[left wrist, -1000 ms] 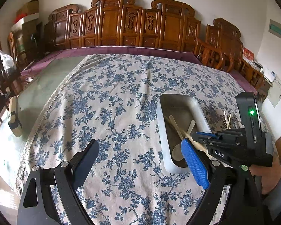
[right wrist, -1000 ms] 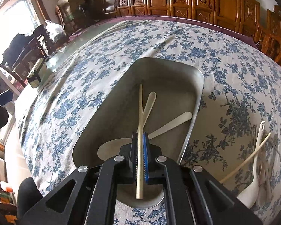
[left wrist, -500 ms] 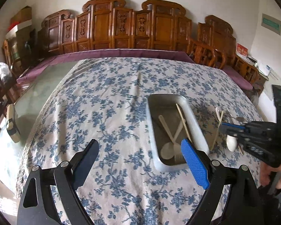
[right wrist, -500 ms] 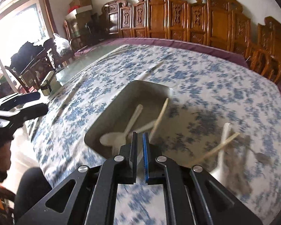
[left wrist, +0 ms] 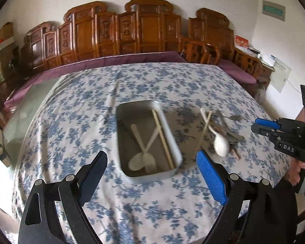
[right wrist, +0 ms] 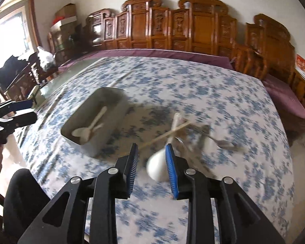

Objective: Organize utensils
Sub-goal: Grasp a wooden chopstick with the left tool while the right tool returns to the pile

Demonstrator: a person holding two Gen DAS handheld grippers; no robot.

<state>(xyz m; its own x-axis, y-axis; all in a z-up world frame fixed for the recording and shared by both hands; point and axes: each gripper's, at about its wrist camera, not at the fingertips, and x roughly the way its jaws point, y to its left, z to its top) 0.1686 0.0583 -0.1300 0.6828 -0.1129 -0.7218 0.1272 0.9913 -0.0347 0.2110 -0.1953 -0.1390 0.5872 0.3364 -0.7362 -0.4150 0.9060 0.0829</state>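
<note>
Left wrist view — blue-flowered tablecloth (left wrist: 152, 81), carved wooden chairs (left wrist: 144, 28) behind; left gripper (left wrist: 152, 162) wide, right gripper (right wrist: 151, 156) just parting, empty.

We see bare tablecloth (left wrist: 144, 209) on the near side, open for a gripper. The metal tray (left wrist: 173, 142) stands mid-table, holding 2 spoons and a chopstick. Just right of it, a heap of loose utensils (left wrist: 219, 136) blocks the way. The far cloth lies free.

Matt metal tray (left wrist: 173, 142), floral cloth tablecloth (left wrist: 132, 199), carved glossy wood chairs (left wrist: 144, 30).
</note>
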